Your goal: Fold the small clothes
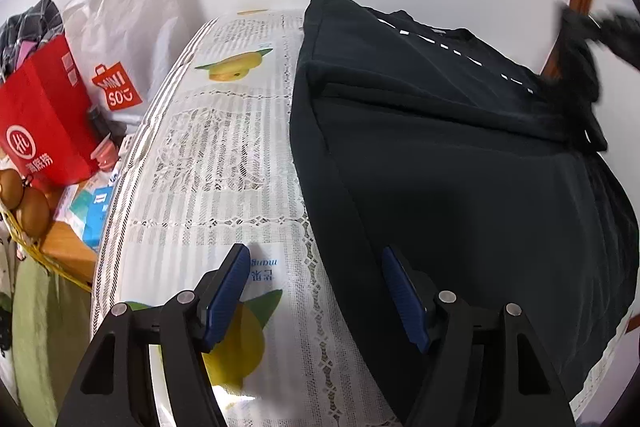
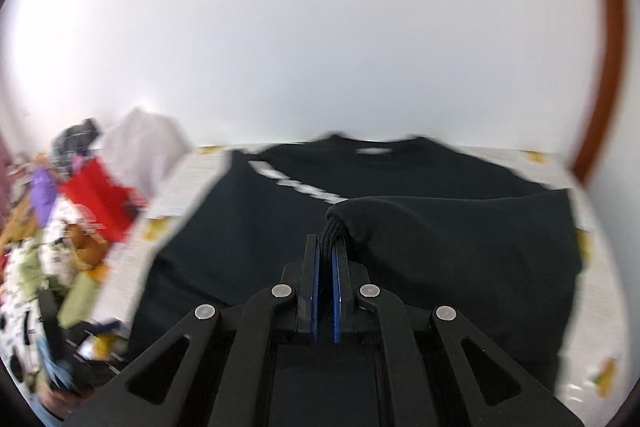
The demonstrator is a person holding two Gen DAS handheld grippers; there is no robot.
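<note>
A black sweatshirt [image 1: 460, 155] with white lettering lies flat on a table covered by a fruit-printed cloth [image 1: 224, 155]. In the left wrist view my left gripper [image 1: 314, 249] stands open over the shirt's left edge. One blue pad is above the cloth and the other above the fabric, with nothing pinched. In the right wrist view my right gripper [image 2: 327, 239] is shut on the bunched cuff of the black sleeve [image 2: 400, 219], which is lifted above the shirt's body [image 2: 248, 227]. The same gripper shows as a dark blur [image 1: 588, 35] at the shirt's far right corner.
Left of the table stand a red paper bag [image 1: 44, 131] and a white Miniso bag [image 1: 120, 27], with small boxes [image 1: 96, 211] and other clutter below them. A white wall backs the table, and a brown wooden frame [image 2: 612, 67] runs along the right.
</note>
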